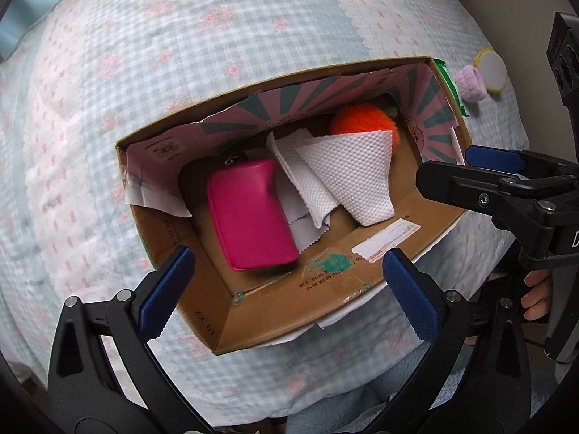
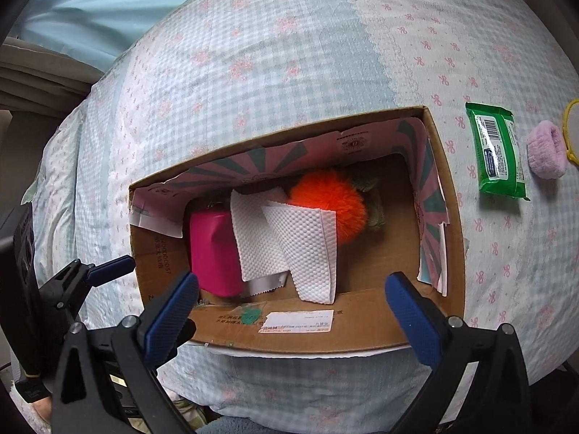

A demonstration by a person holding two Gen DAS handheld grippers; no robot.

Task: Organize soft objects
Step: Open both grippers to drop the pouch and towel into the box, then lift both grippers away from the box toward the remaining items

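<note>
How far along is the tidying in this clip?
Partly done. The cardboard box on the bed already holds a pink pouch, white paper towels and an orange plush. Nothing is in hand: the left claw and right claw are both open and empty. Left outside: green wipes pack, lilac scrunchie and yellow-rimmed round item.

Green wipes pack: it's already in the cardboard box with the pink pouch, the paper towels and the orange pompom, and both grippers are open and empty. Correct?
Not quite. The green wipes pack lies outside the cardboard box, on the bedspread beside it, as the right wrist view shows. The pink pouch, paper towels and orange pompom are inside, and both the left gripper and right gripper are open and empty.
</note>
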